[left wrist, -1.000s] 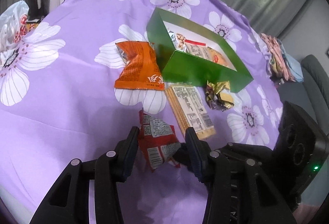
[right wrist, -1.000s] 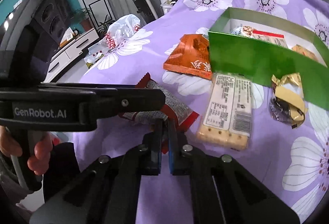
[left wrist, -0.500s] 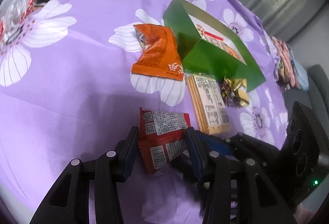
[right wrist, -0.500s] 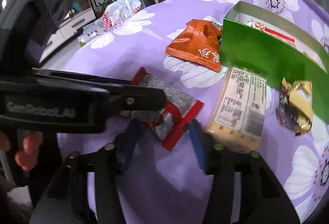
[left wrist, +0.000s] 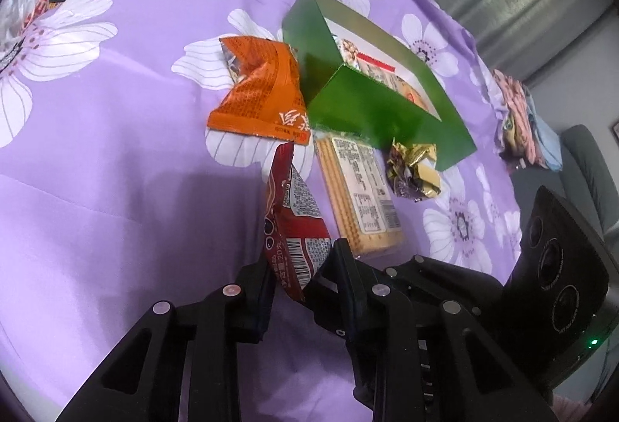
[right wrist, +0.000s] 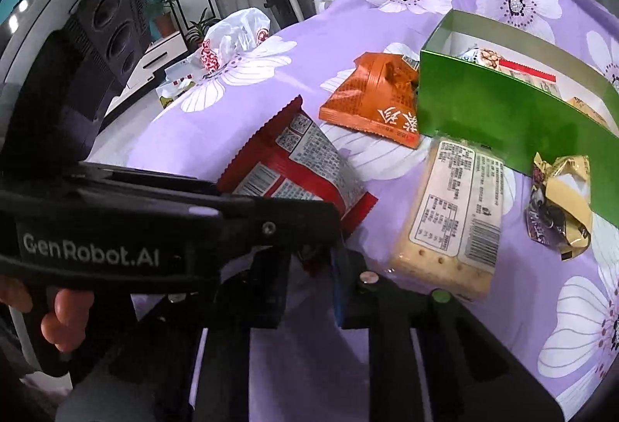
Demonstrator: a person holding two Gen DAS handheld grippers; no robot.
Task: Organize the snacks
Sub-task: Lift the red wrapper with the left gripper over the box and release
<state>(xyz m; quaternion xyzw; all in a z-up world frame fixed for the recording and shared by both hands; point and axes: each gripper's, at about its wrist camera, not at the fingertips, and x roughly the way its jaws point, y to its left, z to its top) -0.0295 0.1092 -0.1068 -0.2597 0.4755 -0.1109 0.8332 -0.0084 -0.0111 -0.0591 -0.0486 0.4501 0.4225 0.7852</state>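
Note:
My left gripper (left wrist: 301, 267) is shut on the lower end of a red snack packet (left wrist: 292, 213) and holds it tilted up off the purple flowered cloth. The packet also shows in the right wrist view (right wrist: 294, 162), behind the left gripper's body. My right gripper (right wrist: 309, 259) is open just below the packet, not holding it. A green box (left wrist: 371, 104) with several snacks inside lies beyond; it also shows in the right wrist view (right wrist: 503, 116). An orange packet (left wrist: 259, 93), a cracker pack (left wrist: 359, 197) and a gold-wrapped candy (left wrist: 414, 170) lie in front of the box.
A white plastic bag (right wrist: 232, 38) sits at the cloth's far left edge. A pile of folded cloths (left wrist: 518, 120) lies at the right edge. A TV cabinet and plants stand in the room beyond (right wrist: 162, 46).
My right gripper opened and let go of the red packet. My left gripper closed on the packet and raised it, so it now stands tilted upward.

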